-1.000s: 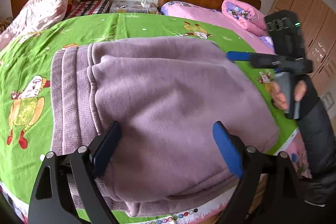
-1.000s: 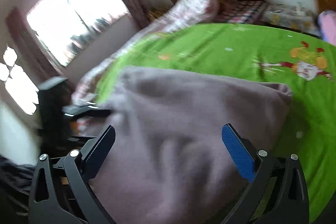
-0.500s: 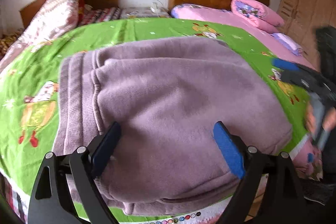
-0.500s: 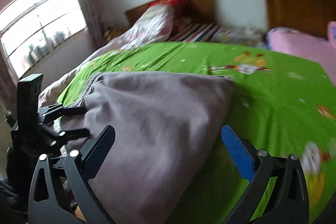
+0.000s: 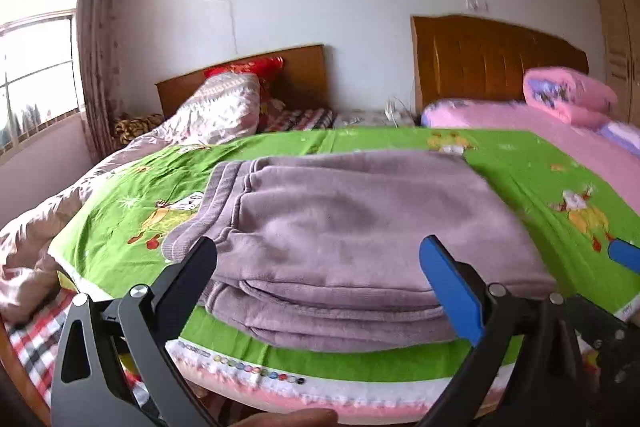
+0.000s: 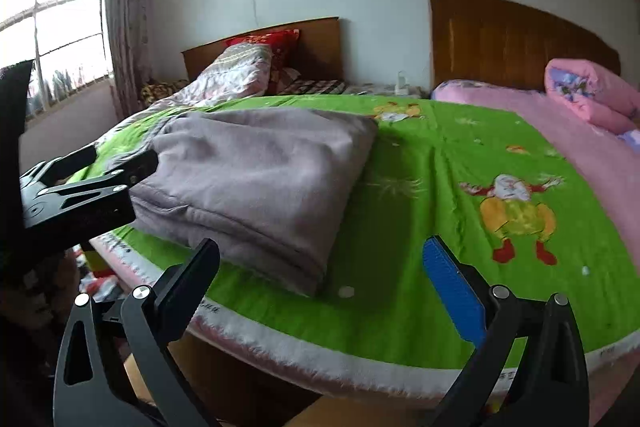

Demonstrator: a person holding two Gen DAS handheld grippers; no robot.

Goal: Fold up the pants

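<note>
Folded pants (image 5: 360, 239) lay near the bed's (image 5: 400, 367) front edge. Left hand-held gripper (image 5: 320, 271) was opening wide, empty; right hand-held gripper (image 6: 320, 275) gaped, empty. Risk: a snagging finger could undo the stack or drag it off.

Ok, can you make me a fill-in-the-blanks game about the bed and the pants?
1. The folded pants are the colour ____.
2. The pants lie on a ____ cartoon sheet.
3. The rolled quilt by the wooden headboard is ____.
4. Between the fingers of the right gripper there is ____.

Missing words: purple; green; pink; nothing
</note>
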